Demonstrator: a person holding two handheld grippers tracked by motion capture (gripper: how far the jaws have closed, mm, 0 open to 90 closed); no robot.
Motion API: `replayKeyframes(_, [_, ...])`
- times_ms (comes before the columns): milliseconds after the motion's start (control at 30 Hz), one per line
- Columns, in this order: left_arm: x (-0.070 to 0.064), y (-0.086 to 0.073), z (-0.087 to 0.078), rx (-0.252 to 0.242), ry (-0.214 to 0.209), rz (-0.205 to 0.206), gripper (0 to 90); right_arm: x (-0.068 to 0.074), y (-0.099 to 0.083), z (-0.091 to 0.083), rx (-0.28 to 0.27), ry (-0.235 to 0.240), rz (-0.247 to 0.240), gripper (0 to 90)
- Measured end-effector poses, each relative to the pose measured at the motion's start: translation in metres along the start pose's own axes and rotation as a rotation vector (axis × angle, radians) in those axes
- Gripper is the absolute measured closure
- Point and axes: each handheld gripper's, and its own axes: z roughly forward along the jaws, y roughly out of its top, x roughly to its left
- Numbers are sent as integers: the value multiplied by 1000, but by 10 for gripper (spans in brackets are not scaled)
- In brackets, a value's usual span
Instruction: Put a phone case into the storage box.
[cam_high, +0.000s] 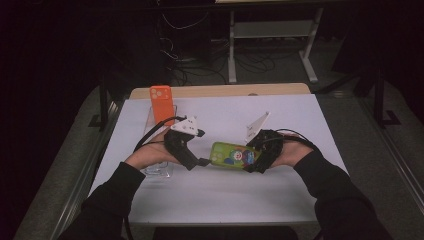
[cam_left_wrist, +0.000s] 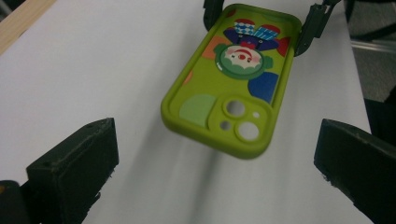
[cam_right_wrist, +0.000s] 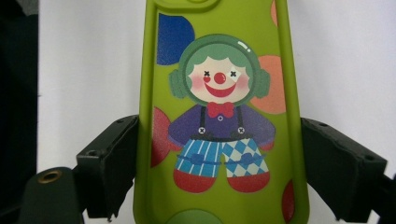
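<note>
Both forearms are covered in black long sleeves (cam_high: 107, 192) that reach to the wrists, nearer to me than the white table sheet (cam_high: 280, 190). The left gripper (cam_high: 202, 161) is black, carries a pale grey three-cornered plate with small dark holes on top, and trails a black cable looping back over the hand; its jaws are blocky matte black pieces with small screw holes. The right gripper (cam_high: 252, 162) is black too, with a brass-coloured threaded insert by one jaw, a similar pale plate and looping black cables.
</note>
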Motion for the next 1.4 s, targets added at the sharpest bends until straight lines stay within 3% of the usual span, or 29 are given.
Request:
replayKeyframes(233, [-6, 12, 13, 53, -95, 86, 0, 7, 11, -3, 12, 28, -54, 154])
replayKeyframes(367, [-10, 12, 24, 104, -112, 123, 0, 11, 17, -2, 10, 42, -76, 154])
replayKeyframes(600, [-14, 11, 32, 128, -147, 131, 0, 14, 24, -4, 8, 56, -104, 153])
replayKeyframes(800, [-14, 11, 34, 146, -152, 148, 41, 16, 28, -5, 12, 69, -99, 153])
replayKeyframes(1133, [-15, 11, 36, 135, -161, 154, 132, 16, 31, -7, -6, 70, -104, 153])
replayKeyframes(1400, [-17, 12, 36, 155, -173, 147, 152, 16, 31, -7, -6, 87, -111, 149])
